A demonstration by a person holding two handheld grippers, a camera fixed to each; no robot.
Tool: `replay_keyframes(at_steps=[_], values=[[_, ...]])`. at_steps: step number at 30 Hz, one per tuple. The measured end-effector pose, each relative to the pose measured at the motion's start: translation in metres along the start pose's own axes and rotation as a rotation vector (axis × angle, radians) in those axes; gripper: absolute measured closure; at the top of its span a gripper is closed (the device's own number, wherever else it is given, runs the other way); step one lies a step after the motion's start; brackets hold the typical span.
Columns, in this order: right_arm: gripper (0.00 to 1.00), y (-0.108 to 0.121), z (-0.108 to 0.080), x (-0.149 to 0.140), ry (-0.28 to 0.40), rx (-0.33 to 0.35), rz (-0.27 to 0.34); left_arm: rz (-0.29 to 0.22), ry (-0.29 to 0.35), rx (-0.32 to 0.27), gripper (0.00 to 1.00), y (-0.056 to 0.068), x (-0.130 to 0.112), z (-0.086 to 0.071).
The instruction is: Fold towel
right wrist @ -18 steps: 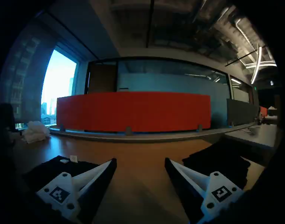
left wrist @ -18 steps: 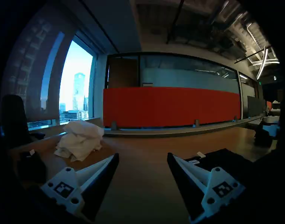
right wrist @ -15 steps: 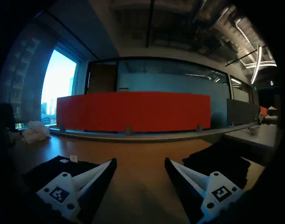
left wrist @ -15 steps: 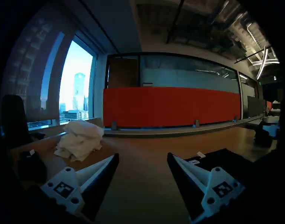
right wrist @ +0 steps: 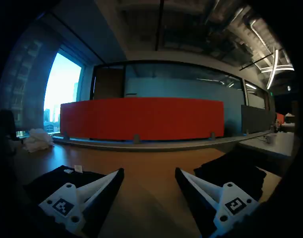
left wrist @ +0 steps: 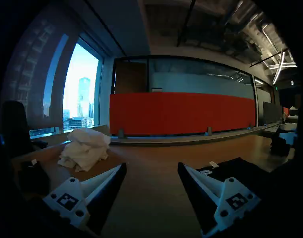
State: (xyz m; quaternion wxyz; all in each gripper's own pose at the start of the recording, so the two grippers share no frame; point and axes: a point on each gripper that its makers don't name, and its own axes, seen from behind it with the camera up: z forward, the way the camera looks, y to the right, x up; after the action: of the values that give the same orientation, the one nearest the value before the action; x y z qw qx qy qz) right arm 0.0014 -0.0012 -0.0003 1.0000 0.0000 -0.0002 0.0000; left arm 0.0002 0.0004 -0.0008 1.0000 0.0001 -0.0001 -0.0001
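A crumpled white towel (left wrist: 85, 147) lies on the wooden table (left wrist: 151, 186) at the left, a short way beyond my left gripper (left wrist: 151, 170), which is open and holds nothing. In the right gripper view the same white towel (right wrist: 38, 140) is small at the far left. My right gripper (right wrist: 149, 174) is open too, low over the table (right wrist: 147, 166), with nothing between its fingers. A black cloth with white tags (left wrist: 238, 170) lies flat to the right of the left gripper; in the right gripper view the black cloth (right wrist: 60, 178) sits at the lower left.
Another dark cloth pile (right wrist: 234, 170) rests on the table at the right. A red divider panel (left wrist: 181, 113) runs along the table's far edge. A black chair (left wrist: 12, 127) stands by the window at the left. Desks (right wrist: 274, 144) lie further right.
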Motion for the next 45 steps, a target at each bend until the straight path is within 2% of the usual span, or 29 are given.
replay_keyframes(at_steps=[23,29,35,45], values=[[0.01,0.001,0.000,-0.001,0.001,0.001,-0.001,-0.001,0.000,-0.003,0.05,0.001,-0.001,0.000],[0.01,0.001,0.001,-0.001,-0.001,0.000,0.004,0.014,-0.016,-0.017,0.05,0.003,0.001,0.000],[0.01,-0.004,0.000,0.033,0.013,-0.002,-0.001,0.033,-0.003,-0.019,0.05,0.003,0.037,-0.001],[0.01,-0.007,-0.002,0.121,0.007,-0.001,0.020,0.028,-0.002,-0.022,0.05,0.004,0.131,0.000]])
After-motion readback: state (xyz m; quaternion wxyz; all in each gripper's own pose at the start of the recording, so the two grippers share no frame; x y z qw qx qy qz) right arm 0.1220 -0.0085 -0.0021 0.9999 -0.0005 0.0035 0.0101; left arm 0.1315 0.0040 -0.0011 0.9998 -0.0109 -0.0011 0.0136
